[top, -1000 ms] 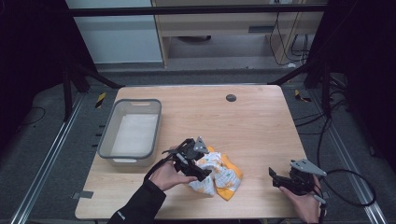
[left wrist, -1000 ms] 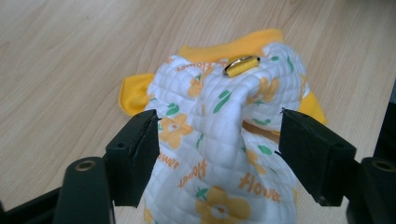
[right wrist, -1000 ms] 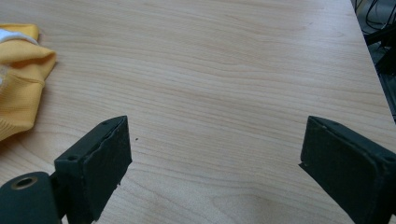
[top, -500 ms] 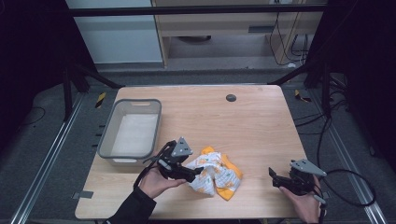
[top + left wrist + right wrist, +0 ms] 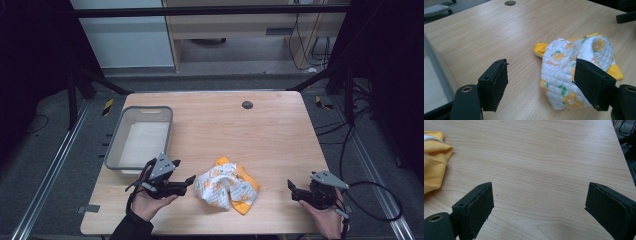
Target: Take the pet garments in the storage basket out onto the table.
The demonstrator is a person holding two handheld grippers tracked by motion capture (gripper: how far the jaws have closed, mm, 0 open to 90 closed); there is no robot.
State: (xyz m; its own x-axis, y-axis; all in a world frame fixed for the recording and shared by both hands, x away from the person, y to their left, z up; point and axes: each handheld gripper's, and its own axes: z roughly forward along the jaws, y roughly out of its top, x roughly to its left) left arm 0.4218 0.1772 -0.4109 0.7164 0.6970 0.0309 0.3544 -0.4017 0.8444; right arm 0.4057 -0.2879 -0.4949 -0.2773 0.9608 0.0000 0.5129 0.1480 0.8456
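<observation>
1. High view: left hand (image 5: 145, 202) palm-up at near table (image 5: 280, 130) edge, levelling left gripper (image 5: 190, 181) toward crumpled quilted flower-print cloth (image 5: 227, 187) just ahead.
2. Jaws wide apart, empty, clear of cloth.
3. Right gripper (image 5: 292, 188) low at near right, gaping wide, gripping nothing, well apart from cloth.
</observation>
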